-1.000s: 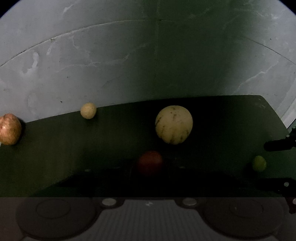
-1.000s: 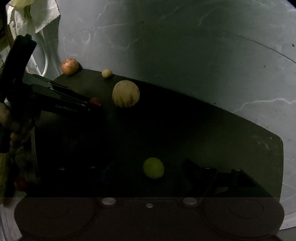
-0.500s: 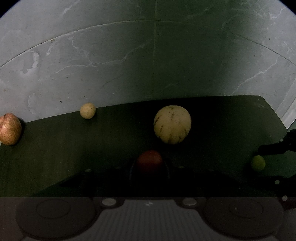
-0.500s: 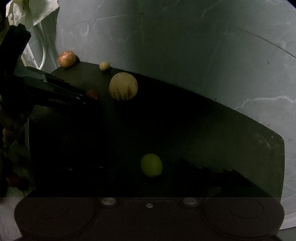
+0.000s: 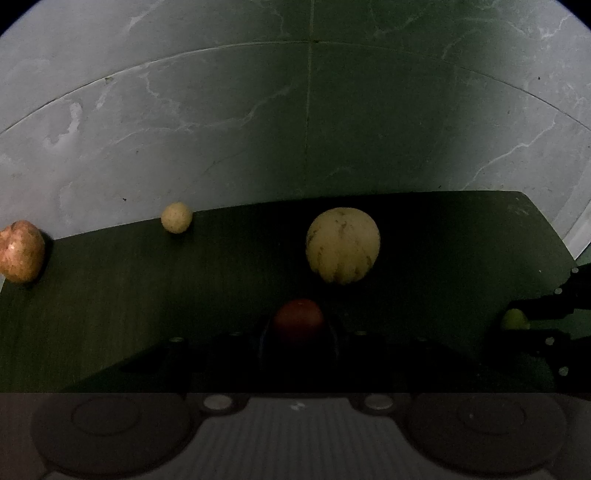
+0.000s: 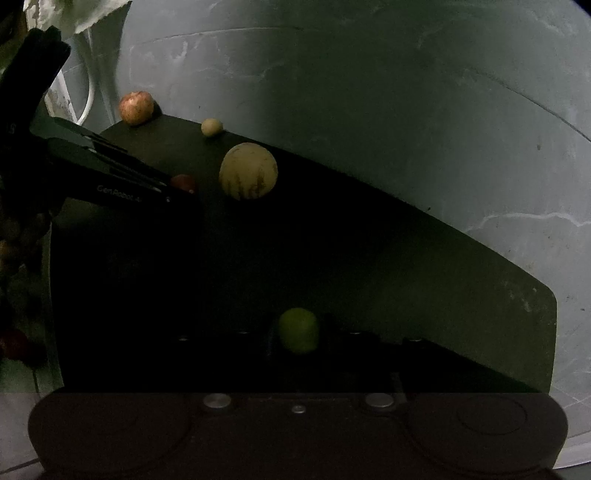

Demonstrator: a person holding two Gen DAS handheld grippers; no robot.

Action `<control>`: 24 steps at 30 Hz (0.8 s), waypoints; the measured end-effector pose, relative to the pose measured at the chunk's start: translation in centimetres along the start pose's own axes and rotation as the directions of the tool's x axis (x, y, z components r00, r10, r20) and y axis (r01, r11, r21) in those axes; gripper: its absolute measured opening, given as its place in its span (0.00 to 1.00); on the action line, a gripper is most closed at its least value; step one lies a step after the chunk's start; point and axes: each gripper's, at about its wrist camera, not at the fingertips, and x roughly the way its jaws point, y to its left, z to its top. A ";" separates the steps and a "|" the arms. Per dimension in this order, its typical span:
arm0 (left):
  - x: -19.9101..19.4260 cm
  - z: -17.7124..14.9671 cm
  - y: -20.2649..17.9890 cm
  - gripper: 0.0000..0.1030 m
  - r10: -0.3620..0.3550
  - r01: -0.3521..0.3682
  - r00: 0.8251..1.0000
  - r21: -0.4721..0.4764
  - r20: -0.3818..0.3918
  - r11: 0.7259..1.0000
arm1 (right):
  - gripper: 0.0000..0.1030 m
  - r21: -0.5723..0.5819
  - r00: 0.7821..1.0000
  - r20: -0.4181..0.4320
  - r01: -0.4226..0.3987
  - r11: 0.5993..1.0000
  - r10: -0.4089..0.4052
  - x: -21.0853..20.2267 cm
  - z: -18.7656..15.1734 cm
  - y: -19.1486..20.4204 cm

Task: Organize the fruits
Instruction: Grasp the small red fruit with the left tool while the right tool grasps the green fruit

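A dark green board [image 5: 147, 295] lies on a grey marble floor. On it are a pale striped melon [image 5: 342, 245], a small beige fruit [image 5: 176, 217] and, at its left corner, a reddish apple [image 5: 20, 251]. My left gripper [image 5: 298, 334] is shut on a small red fruit [image 5: 298, 319]; in the right wrist view that fruit [image 6: 183, 182] shows at its dark fingers [image 6: 122, 177]. My right gripper [image 6: 298, 338] is closing on a green fruit [image 6: 298, 329], and its pads press the fruit's sides. In the left wrist view it [image 5: 517, 325] holds the green fruit [image 5: 514, 319] at the board's right edge.
Grey marble floor [image 5: 258, 110] surrounds the board. Off the board's left side in the right wrist view are a white cloth [image 6: 85, 14], a white ring-shaped thing [image 6: 86, 96] and a dim reddish object [image 6: 14, 343] low down.
The right gripper's fingers have drawn together from wide apart onto the green fruit. The left gripper and the red fruit have stayed put.
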 end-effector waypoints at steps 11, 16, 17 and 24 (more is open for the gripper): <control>-1.5 -1.2 -1.5 0.32 -0.001 0.001 1.000 -0.048 0.004 0.999 | 0.24 -0.010 0.998 0.019 -0.053 0.999 0.053 -0.8 0.3 0.7; -2.8 -1.5 -2.1 0.32 0.024 -0.023 1.000 -0.072 0.013 0.997 | 0.24 -0.030 0.996 0.043 -0.077 0.997 0.079 -1.8 0.3 0.7; -3.0 -1.5 -2.2 0.32 0.030 -0.028 0.999 -0.077 0.015 0.997 | 0.24 -0.033 0.995 0.047 -0.081 0.996 0.083 -2.0 0.4 0.7; -6.0 -1.8 -3.5 0.32 0.084 -0.078 0.995 -0.103 0.054 0.992 | 0.24 -0.067 0.990 0.081 -0.114 0.991 0.119 -4.1 0.2 0.7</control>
